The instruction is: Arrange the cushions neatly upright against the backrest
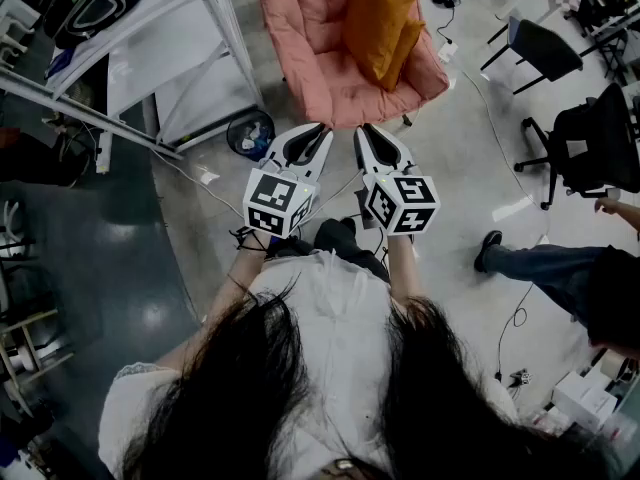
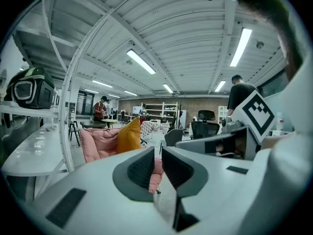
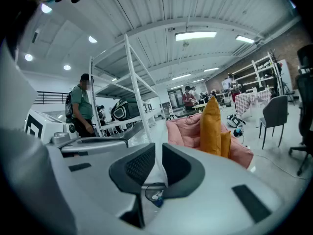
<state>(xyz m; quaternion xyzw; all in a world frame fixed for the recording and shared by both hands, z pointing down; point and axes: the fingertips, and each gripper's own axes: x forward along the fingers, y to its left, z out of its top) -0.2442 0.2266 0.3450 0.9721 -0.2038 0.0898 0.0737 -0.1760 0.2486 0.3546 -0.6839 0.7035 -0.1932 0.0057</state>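
Approach stage, by our reading: nothing is in hand yet. We hold the left gripper (image 1: pixel 318 131) and right gripper (image 1: pixel 366 133) side by side close to the body. In each gripper view the jaws stand almost together with only a thin slit between the pads, and nothing is caught in either. The pink chair (image 1: pixel 320 63) sits ahead on the floor, well apart from both grippers. The tall orange cushion (image 1: pixel 385 18) stands on edge on its seat, toward one side. From the right gripper view a smaller orange cushion (image 3: pixel 225 144) shows just beside the tall one; whether either rests squarely on the backrest we cannot tell. A white rack (image 1: pixel 190 58) stands to the left of the chair. The next move, as we judge it, calls for closing the gap to the chair, opening the jaws wide, and taking a cushion by its top edge or corner.
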